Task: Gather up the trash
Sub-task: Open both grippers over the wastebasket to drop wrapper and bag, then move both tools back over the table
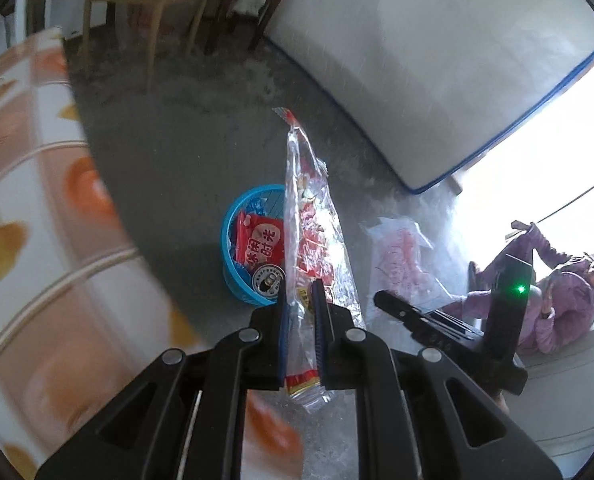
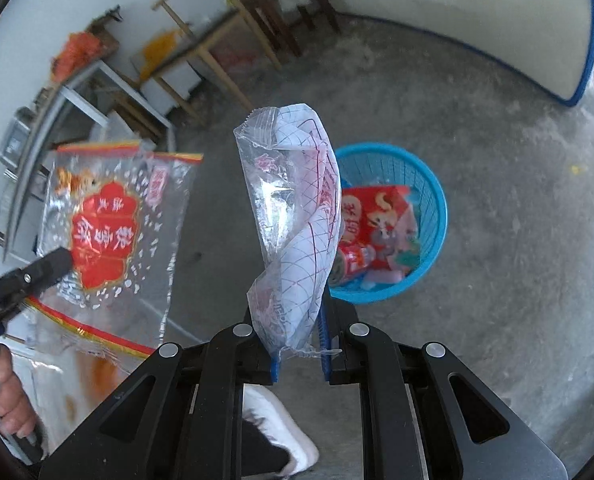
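Observation:
My left gripper (image 1: 300, 292) is shut on a clear plastic wrapper with red print (image 1: 313, 216), held upright above the floor; the wrapper also shows flat in the right wrist view (image 2: 109, 232). My right gripper (image 2: 300, 344) is shut on a clear bag with a red grid pattern (image 2: 293, 216), which also shows at the right of the left wrist view (image 1: 401, 264). A blue plastic basket (image 1: 233, 240) stands on the concrete floor below both grippers, holding a red snack packet (image 1: 261, 240) and a can (image 1: 268, 280). It shows in the right wrist view (image 2: 429, 184) too.
A table with an orange-patterned cloth (image 1: 29, 200) is at the left. A white mattress with blue trim (image 1: 437, 60) leans at the back right. Wooden stools (image 1: 149, 4) stand at the back. A person in purple (image 1: 557, 300) sits at the right. A white shoe (image 2: 281, 432) is below.

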Motion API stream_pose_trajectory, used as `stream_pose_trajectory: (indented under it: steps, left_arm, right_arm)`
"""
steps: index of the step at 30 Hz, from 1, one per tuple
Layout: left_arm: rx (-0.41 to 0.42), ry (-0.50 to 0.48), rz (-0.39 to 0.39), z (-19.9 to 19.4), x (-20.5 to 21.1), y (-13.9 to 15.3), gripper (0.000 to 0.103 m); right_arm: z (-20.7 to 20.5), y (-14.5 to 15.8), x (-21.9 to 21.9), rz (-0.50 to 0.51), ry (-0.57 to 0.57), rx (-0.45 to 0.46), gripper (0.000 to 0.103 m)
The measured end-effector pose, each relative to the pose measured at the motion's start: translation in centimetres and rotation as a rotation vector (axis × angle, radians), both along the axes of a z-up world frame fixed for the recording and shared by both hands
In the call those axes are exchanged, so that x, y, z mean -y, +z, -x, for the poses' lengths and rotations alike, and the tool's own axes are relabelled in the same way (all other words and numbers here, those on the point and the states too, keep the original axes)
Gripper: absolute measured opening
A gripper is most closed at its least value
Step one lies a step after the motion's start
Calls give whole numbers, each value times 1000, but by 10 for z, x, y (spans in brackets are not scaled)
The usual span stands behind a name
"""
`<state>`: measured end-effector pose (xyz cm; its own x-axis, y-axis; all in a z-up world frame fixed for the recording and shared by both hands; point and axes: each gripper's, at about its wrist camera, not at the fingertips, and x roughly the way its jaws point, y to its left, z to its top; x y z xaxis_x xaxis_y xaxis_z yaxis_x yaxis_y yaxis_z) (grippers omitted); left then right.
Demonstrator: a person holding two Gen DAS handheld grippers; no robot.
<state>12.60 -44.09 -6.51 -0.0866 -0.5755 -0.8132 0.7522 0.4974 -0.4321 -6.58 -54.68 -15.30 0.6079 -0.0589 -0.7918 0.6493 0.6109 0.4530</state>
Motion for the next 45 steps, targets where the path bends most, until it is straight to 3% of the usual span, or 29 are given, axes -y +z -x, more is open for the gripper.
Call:
stream_pose_trajectory:
  steps: [5, 7, 8, 9, 13, 18, 27, 31, 39, 45]
  left_arm:
    - [9, -18, -31, -5, 48, -26, 12]
    - [9, -26, -54, -9, 69, -40, 26]
    - [18, -21, -86, -10, 79, -52, 48]
    - [24, -14, -113, -13, 83, -58, 58]
    - [-29, -2, -162, -16, 92, -76, 59]
    - [18, 16, -119, -22, 86, -60, 66]
    - [100, 13, -21, -2, 55, -2, 72]
    - [130, -27, 5, 11, 30, 25, 72]
    - [268, -80, 46, 37, -44, 79, 72]
    - [391, 51, 34, 23, -155, 109, 77]
  right_arm:
    - [-18, -23, 25, -2, -10, -43, 18]
    - [-24, -34, 38, 3, -27, -41, 35]
    - [-24, -42, 42, 6, -31, -45, 60]
    - [-24, -52, 46, 9, -39, -60, 71]
    - [-14, -100, 61, -64, -74, -171, 71]
    - [10, -100, 55, -68, -108, -146, 71]
    - [53, -61, 56, -20, -207, -52, 71]
    - [53, -36, 51, 11, -204, 0, 71]
    - [46, 53, 7, 129, -65, 165, 78]
    - [14, 122, -44, 230, 106, 270, 85]
